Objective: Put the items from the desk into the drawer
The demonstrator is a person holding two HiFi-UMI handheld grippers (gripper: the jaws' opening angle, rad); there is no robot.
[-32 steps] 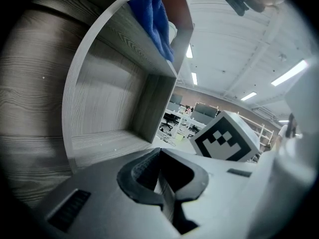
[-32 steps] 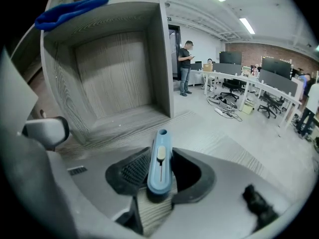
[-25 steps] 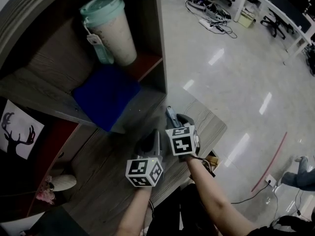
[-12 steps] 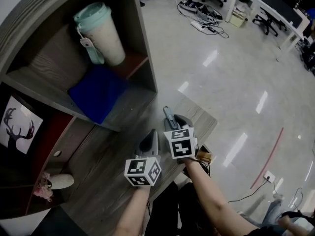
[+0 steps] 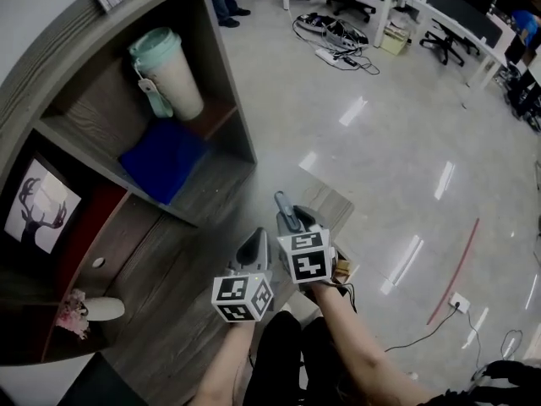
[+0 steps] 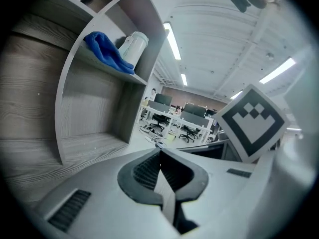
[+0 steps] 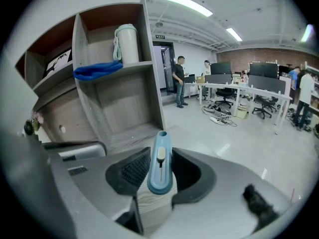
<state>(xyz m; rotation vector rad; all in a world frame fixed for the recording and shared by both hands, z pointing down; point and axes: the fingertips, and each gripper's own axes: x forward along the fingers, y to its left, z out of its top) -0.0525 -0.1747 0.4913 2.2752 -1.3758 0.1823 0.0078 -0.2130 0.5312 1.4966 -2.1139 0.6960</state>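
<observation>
Right fingers: my right gripper (image 7: 160, 159) is clamped on a blue cutter (image 7: 159, 179), whose tip pokes out past the fingers.
Left fingers: my left gripper (image 6: 159, 156) is pressed closed, with nothing between.
Cutter's place: I see it held above the counter (image 5: 182, 311) corner, just beside the left gripper.
Shelf (image 5: 221, 74): a lidded cup (image 5: 169, 70) and a blue cloth (image 5: 165, 159) share one compartment, well apart from both grippers.
</observation>
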